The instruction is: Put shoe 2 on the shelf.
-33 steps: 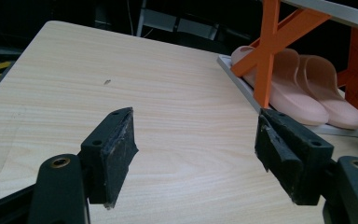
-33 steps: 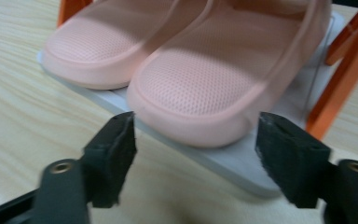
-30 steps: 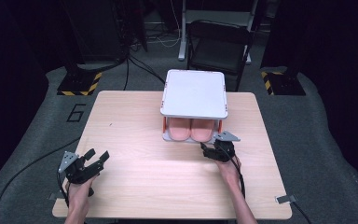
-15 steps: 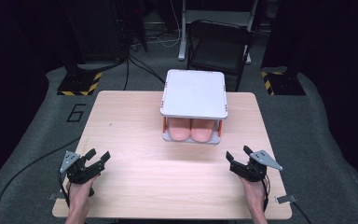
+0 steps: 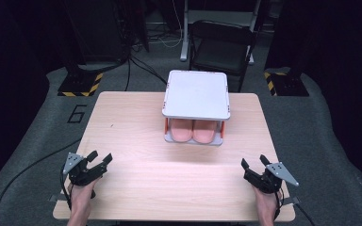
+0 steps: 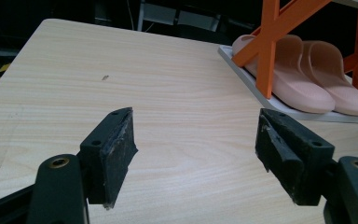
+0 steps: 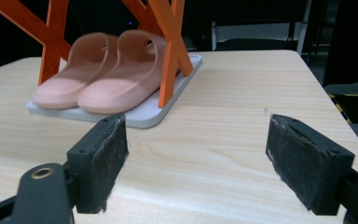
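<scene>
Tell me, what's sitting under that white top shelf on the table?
A pair of pink slippers lies side by side on the rack's lower tray, between orange cross supports. From above, the white top shelf covers their far ends.

The table (image 5: 136, 122) is light wood with fine grain. The rack (image 5: 196, 94) is white-grey with orange legs (image 7: 170, 51). The slippers (image 7: 98, 70) are pink (both), beyond black jaws.

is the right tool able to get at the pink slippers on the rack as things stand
Probably yes. The right tool is open and empty, with bare table between it and the slippers. The rack's front is open, though its orange legs flank the pair.
</scene>
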Action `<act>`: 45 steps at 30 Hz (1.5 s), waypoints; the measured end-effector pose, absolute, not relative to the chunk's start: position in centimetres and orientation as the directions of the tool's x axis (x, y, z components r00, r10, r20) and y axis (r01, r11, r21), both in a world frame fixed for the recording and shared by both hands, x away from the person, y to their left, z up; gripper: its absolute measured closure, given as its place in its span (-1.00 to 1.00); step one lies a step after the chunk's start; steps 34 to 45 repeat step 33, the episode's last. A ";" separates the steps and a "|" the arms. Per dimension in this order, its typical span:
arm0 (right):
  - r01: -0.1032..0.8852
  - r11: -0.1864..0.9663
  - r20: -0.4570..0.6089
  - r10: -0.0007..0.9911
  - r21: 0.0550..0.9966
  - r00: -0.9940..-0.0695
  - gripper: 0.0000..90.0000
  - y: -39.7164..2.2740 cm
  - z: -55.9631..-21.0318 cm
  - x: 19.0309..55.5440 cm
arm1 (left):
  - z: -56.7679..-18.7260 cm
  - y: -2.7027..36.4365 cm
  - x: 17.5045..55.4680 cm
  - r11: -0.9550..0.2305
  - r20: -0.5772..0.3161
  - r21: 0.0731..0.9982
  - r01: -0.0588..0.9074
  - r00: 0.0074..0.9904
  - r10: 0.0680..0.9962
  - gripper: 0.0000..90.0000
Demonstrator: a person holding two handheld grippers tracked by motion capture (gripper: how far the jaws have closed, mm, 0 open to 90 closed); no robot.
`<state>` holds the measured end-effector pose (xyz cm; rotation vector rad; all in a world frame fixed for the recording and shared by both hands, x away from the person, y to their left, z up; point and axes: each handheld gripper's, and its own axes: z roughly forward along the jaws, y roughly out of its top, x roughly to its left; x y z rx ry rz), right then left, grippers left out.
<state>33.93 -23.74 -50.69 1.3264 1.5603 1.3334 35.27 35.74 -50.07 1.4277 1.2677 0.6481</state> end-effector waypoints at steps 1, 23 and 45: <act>0.265 -0.035 0.102 0.964 0.964 -0.244 -0.55 -23.7 -50.8 33.9 | -50.1 35.8 35.2 0.135 -0.243 0.927 0.350 0.288 0.926 -0.37; 0.282 -0.013 0.090 0.961 0.959 -0.262 -0.53 -23.4 -51.1 33.9 | -50.1 35.7 35.2 0.131 -0.241 0.926 0.355 0.288 0.927 -0.37; 0.285 0.008 0.071 0.962 0.958 -0.264 -0.54 -23.2 -51.1 33.9 | -50.1 35.6 35.3 0.106 -0.221 0.927 0.361 0.294 0.930 -0.40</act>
